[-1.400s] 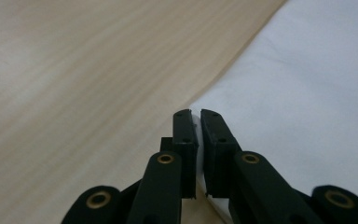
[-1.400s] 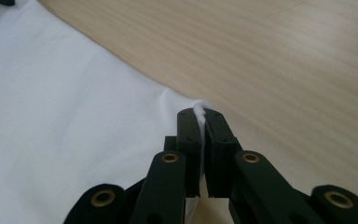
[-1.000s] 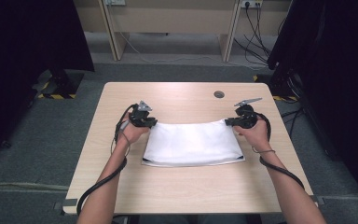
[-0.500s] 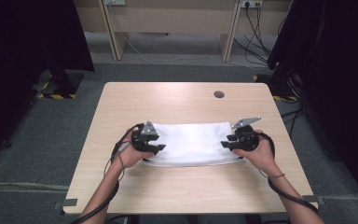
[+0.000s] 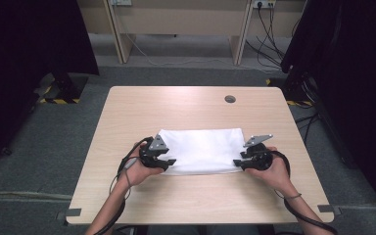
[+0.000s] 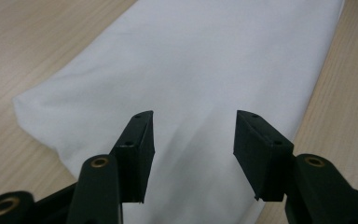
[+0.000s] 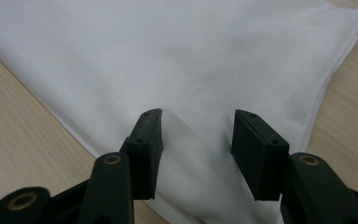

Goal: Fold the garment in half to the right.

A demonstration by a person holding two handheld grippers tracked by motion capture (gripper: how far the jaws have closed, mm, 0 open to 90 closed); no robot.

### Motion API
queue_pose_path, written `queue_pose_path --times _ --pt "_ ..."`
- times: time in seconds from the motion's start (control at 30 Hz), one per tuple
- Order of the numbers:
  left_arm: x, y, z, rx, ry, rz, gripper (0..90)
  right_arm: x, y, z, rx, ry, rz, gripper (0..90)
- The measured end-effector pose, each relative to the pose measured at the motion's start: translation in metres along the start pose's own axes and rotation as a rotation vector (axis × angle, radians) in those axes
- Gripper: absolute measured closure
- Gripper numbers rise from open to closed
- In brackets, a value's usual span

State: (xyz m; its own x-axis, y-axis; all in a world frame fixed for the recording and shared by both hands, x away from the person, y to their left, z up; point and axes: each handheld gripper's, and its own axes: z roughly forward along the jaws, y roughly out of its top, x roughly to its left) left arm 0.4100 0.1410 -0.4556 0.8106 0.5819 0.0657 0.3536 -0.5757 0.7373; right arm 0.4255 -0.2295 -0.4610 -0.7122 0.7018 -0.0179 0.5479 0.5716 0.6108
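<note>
A white folded cloth (image 5: 200,149) lies flat in the middle of the wooden table (image 5: 176,107). My left gripper (image 5: 169,161) rests at its near left corner and points right across it. At the near right corner, my right gripper (image 5: 237,163) points left. In the left gripper view the gripper (image 6: 193,116) has its jaws apart over the cloth (image 6: 214,56), pads clear of the fabric. The right gripper view has the gripper (image 7: 196,114) standing the same way above the cloth (image 7: 191,51). Both pairs of jaws have just been opening, with cloth lying under the gap and nothing pinched.
A round cable hole (image 5: 230,99) sits in the table's far right part. Bare wood runs all around the cloth. Behind the table are desk legs (image 5: 120,44) and cables (image 5: 269,29) on the grey floor, with dark curtains at both sides.
Both hands have come from the cloth's far corners toward me to its near corners. Both grippers' jaws have spread apart. The cloth now looks slightly narrower.
</note>
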Motion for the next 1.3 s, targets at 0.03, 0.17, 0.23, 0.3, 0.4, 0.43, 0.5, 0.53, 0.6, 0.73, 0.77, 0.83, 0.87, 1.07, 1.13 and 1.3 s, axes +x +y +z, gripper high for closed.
queue_pose_path --times 0.03,0.17,0.23,0.3,0.4,0.43,0.5,0.53,0.6,0.73,0.77,0.83,0.87,1.07,1.13,1.3 --pt "-0.001 0.0 0.001 0.001 -0.004 -0.001 47.2 0.0 -0.002 0.0 -0.008 0.002 0.006 52.8" --pt "-0.005 -0.005 0.005 0.029 -0.022 0.006 48.6 -0.001 -0.007 -0.001 -0.025 0.003 0.022 52.9" --pt "-0.007 -0.008 0.008 0.04 -0.032 0.007 48.2 0.0 -0.007 -0.003 -0.025 0.0 0.028 50.9" --pt "-0.008 -0.009 0.008 0.034 -0.033 0.004 47.2 0.002 -0.007 -0.006 -0.025 -0.012 0.035 45.8" --pt "-0.01 -0.009 0.008 0.036 -0.04 -0.001 46.9 0.008 -0.008 -0.013 -0.041 -0.013 0.035 45.4" --pt "-0.011 -0.01 0.008 0.047 -0.033 0.009 46.9 0.01 -0.009 -0.014 -0.036 -0.021 0.032 45.6" --pt "-0.012 -0.012 0.01 0.056 -0.032 0.013 47.0 0.012 -0.014 -0.015 -0.027 -0.028 0.028 46.1" --pt "-0.012 -0.014 0.01 0.051 -0.035 0.006 47.2 0.013 -0.017 -0.015 -0.024 -0.029 0.033 46.7" --pt "-0.012 -0.015 0.01 0.046 -0.034 -0.001 47.3 0.013 -0.022 -0.014 -0.027 -0.035 0.037 47.6" --pt "-0.015 -0.014 0.009 0.054 -0.022 0.01 46.9 0.014 -0.024 -0.012 -0.038 -0.048 0.039 49.1" --pt "-0.015 -0.014 0.009 0.054 -0.022 0.01 46.9 0.014 -0.025 -0.012 -0.041 -0.05 0.038 49.1" --pt "-0.014 -0.013 0.005 0.029 -0.01 -0.008 46.7 0.014 -0.025 -0.012 -0.041 -0.05 0.038 49.4" --pt "-0.014 -0.013 0.005 0.029 -0.01 -0.008 46.7 0.013 -0.024 -0.016 -0.051 -0.033 0.051 49.4" --pt "-0.01 -0.02 0.002 0.048 -0.015 -0.03 46.3 0.008 -0.026 -0.017 -0.054 0.002 0.095 49.4" --pt "-0.01 -0.023 0.001 0.038 -0.019 -0.04 44.8 0.008 -0.026 -0.017 -0.054 0.002 0.095 49.3" --pt "-0.008 -0.023 -0.008 -0.017 -0.001 -0.07 39.4 0.007 -0.024 -0.018 -0.062 0.001 0.1 47.8"
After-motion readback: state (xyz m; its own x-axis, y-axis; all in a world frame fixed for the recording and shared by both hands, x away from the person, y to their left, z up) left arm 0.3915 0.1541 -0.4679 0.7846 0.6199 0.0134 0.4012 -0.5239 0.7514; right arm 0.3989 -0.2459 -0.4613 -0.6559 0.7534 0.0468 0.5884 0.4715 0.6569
